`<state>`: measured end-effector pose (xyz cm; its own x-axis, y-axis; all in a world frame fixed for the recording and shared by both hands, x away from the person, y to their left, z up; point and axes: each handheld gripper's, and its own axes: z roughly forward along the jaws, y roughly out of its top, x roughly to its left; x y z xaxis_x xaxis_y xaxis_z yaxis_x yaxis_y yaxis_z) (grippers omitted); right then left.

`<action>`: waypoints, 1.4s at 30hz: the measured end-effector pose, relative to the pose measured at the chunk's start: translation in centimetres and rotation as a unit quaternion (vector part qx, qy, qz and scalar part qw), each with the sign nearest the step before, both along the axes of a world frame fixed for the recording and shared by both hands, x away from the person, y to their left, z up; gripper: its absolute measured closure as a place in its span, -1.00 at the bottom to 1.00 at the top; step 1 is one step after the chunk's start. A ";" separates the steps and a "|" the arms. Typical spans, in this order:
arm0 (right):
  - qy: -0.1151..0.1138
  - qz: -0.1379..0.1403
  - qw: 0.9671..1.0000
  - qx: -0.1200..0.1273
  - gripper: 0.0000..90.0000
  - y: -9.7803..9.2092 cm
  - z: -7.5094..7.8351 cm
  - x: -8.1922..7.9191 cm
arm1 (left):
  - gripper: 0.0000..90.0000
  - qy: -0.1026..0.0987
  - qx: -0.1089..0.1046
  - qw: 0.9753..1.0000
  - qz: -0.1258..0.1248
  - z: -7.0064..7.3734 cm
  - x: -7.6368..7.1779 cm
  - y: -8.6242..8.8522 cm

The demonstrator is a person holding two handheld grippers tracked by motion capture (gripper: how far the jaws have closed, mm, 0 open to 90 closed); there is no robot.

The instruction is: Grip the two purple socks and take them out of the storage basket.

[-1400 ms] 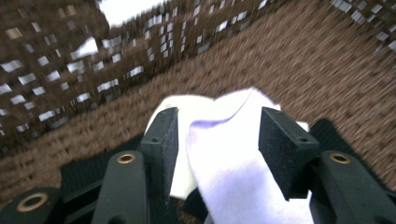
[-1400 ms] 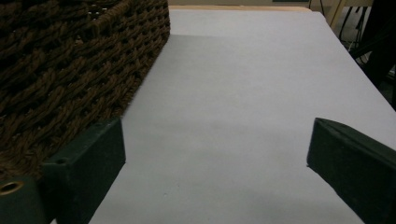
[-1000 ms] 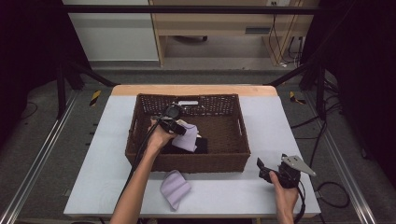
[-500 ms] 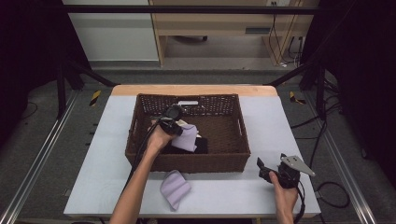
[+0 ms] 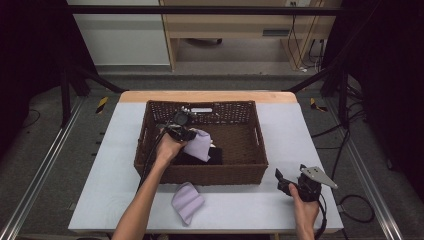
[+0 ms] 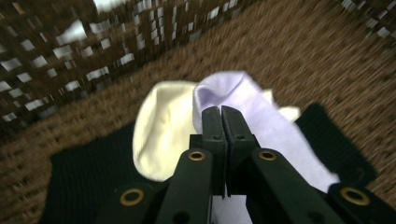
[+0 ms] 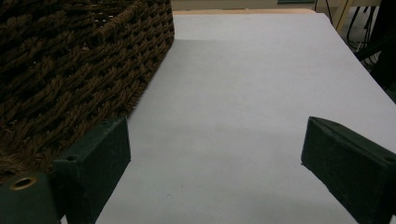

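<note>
Little has changed since the earlier frames: the left gripper [image 5: 186, 131] stays inside the basket with the lavender sock, shifted only slightly, and the right gripper [image 5: 289, 184] has not moved from the near right of the table.

Nearest the person, a second lavender sock [image 5: 187, 201] lies loose on the grey table [image 5: 115, 180], just in front of the basket's near wall and between the two forearms. To the right, level with that wall, the right gripper rests low over the table beside the basket's near right corner; in the right gripper view its jaws stand wide apart with only bare tabletop between them, and the woven wall rises at the left.

Farther off stands the brown wicker basket [image 5: 150, 127]. On its floor lies a black cloth [image 6: 79, 186], and on that a cream sock [image 6: 159, 126]. The lavender sock [image 6: 261, 116] lies over the cream one and over the black cloth.

In the left gripper view the left gripper [image 6: 221, 114] has its jaws pressed together, with the lavender sock's fabric pinched at their tips; the sock spreads out beyond and to the right of the tips. In the high view this gripper sits in the left half of the basket, the sock hanging from it toward the basket's middle.
</note>
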<state>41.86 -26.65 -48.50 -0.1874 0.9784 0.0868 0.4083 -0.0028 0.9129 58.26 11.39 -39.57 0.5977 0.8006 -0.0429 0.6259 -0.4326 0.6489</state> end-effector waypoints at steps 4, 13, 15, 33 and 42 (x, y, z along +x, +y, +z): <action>0.001 0.000 1.000 0.000 -0.81 0.0 0.0 0.0 | 0.97 -0.049 -0.015 0.999 -0.013 1.2 -1.1 0.1; 0.001 -0.001 1.000 0.000 -0.79 0.0 0.0 0.0 | 0.97 -0.118 -0.085 0.989 -0.025 4.9 -4.0 1.6; 0.001 0.001 1.000 0.000 -0.78 0.0 0.0 0.0 | 0.96 -0.132 -0.093 0.986 -0.030 5.7 -4.9 2.0; 0.000 0.003 1.000 -0.003 -0.73 0.0 0.0 0.0 | 0.96 -0.214 -0.152 0.961 -0.090 10.5 -13.0 4.5; -0.002 0.001 1.000 -0.002 -0.73 0.0 0.0 0.0 | 0.96 -0.231 -0.157 0.954 -0.104 10.8 -16.2 5.7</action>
<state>41.85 -26.63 -48.49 -0.1890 0.9785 0.0826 0.4054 0.0011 0.9141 42.01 17.09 -28.78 0.7559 0.6531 0.0462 0.1625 -0.2556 0.9530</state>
